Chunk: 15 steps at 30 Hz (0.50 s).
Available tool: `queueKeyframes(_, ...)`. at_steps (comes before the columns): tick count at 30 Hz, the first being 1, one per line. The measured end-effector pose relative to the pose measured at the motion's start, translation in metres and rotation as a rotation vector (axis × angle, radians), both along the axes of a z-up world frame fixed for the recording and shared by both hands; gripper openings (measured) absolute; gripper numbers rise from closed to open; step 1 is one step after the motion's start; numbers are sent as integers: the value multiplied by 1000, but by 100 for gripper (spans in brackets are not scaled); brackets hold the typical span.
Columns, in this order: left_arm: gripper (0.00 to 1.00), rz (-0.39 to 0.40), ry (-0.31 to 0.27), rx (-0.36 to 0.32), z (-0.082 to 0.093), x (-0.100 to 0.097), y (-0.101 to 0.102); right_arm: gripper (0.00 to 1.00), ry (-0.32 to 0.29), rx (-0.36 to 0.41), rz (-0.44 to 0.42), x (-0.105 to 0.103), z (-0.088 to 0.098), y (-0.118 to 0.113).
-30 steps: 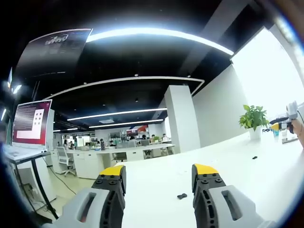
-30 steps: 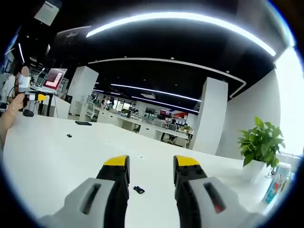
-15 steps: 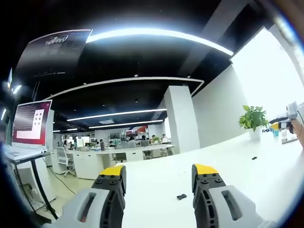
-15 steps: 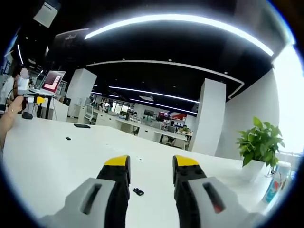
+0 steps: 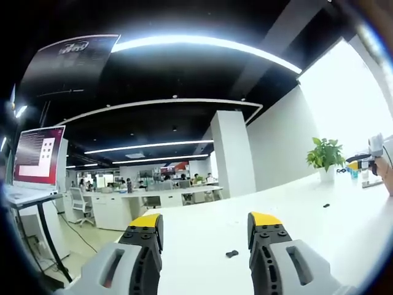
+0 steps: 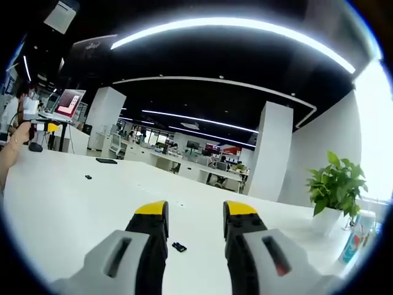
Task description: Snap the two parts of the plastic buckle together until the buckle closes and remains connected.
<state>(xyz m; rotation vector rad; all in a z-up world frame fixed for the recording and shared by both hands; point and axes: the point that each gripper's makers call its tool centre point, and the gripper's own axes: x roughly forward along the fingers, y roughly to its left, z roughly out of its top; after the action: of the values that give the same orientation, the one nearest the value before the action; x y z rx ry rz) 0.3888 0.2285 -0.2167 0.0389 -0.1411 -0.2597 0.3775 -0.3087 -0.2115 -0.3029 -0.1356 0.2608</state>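
Note:
Two small black buckle parts lie apart on a long white table (image 5: 295, 227). One buckle part (image 5: 231, 253) rests between and just beyond the jaws of my left gripper (image 5: 206, 221), which is open and holds nothing. The other buckle part (image 6: 178, 247) lies just ahead of my right gripper (image 6: 196, 210), also open and holding nothing. Each far part shows as a speck: the right-hand part (image 5: 326, 205) in the left gripper view, the left-hand part (image 6: 88, 177) in the right gripper view. The right gripper (image 5: 370, 157) and the left gripper (image 6: 44, 127) each show at the other view's edge, hand-held.
A potted plant (image 6: 336, 184) and a bottle (image 6: 356, 236) stand at the table's far end. A flat black object (image 6: 106, 161) lies on the table's far side. A monitor (image 5: 40, 157) on a stand is off the table's other end. Office desks fill the background.
The left gripper view has shifted a little, which is a camera move. The buckle parts lie where they were and both grippers' jaws stand as before.

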Motion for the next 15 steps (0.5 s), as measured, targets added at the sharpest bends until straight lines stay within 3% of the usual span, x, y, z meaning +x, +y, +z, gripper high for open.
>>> queueKeyframes(15,56,6,-7,18,0,0,-1,36,2,-1,-12,2,0,-5)
